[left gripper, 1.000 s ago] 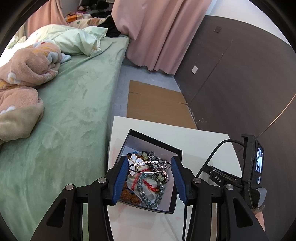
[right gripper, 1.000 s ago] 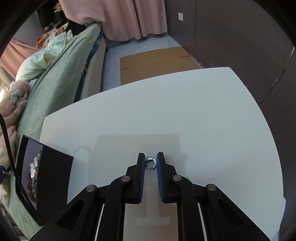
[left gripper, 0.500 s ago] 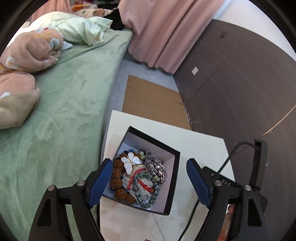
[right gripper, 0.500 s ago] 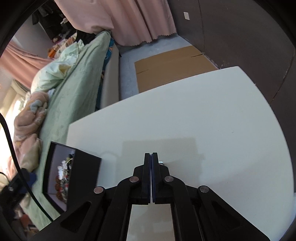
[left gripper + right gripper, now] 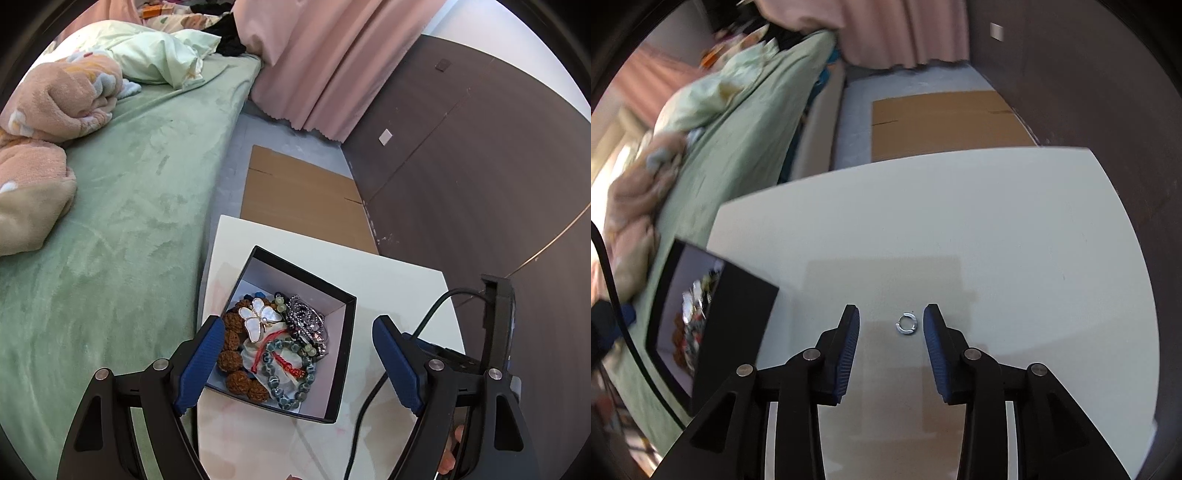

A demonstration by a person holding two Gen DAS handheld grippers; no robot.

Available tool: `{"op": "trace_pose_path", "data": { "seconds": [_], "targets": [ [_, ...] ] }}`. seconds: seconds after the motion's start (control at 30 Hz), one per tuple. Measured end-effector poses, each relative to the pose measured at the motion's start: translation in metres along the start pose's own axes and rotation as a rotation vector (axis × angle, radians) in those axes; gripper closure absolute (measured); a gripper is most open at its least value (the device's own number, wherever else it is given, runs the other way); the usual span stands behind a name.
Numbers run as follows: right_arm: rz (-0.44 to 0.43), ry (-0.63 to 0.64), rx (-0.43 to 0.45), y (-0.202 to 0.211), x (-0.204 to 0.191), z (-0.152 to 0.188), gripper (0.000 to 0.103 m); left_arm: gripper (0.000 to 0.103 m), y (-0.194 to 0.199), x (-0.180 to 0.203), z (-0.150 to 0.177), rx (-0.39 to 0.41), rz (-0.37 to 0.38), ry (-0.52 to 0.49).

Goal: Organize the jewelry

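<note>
right gripper (image 5: 891,325): jaws wide open around ring (image 5: 906,324), ready to pinch | left gripper (image 5: 295,363): jaws open, empty, above box (image 5: 341,363) for dropping

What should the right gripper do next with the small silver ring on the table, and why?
Probably lower and close the right gripper on the silver ring. Its jaws are open, and the ring lies free on the white table between them, while the black jewelry box sits to the left.
</note>
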State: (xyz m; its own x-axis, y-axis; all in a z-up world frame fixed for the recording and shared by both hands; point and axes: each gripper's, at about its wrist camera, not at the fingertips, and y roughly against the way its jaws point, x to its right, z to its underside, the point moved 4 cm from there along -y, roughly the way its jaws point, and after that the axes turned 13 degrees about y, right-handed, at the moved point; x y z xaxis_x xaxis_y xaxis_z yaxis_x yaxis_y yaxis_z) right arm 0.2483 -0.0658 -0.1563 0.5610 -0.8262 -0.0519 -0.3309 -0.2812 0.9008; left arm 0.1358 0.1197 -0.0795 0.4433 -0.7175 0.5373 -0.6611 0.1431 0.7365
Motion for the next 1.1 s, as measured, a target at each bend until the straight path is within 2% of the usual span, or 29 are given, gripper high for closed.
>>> {"op": "trace_pose_path", "data": {
  "seconds": [0.2,0.4,0.53,0.67,0.93,1.0,1.1],
  "targets": [
    [0.072,0.127,-0.023,-0.005,-0.003,0.001,0.067,0.020,0.003,-0.003,-0.001,0.009,-0.002,0.008],
    [0.067,0.189,-0.017,-0.005,-0.003,0.005,0.088,0.020,0.005,-0.005,-0.002,0.014,-0.005,0.006],
    [0.068,0.219,-0.010,-0.004,-0.007,0.004,0.089,0.020,0.004,-0.006,-0.002,0.011,-0.014,0.007],
    [0.035,0.182,0.000,0.001,-0.003,0.006,0.089,0.020,0.004,-0.008,-0.003,0.016,-0.021,0.002],
    [-0.085,0.113,0.137,0.039,-0.012,-0.005,0.089,0.014,0.010,-0.020,-0.009,0.038,-0.038,0.021],
    [-0.121,0.110,0.175,0.047,-0.021,-0.008,0.089,0.009,0.013,-0.024,-0.011,0.040,-0.039,0.028],
    [-0.180,0.103,0.231,0.058,-0.036,-0.013,0.089,0.008,0.016,-0.027,-0.012,0.045,-0.043,0.028]
  ]
}}
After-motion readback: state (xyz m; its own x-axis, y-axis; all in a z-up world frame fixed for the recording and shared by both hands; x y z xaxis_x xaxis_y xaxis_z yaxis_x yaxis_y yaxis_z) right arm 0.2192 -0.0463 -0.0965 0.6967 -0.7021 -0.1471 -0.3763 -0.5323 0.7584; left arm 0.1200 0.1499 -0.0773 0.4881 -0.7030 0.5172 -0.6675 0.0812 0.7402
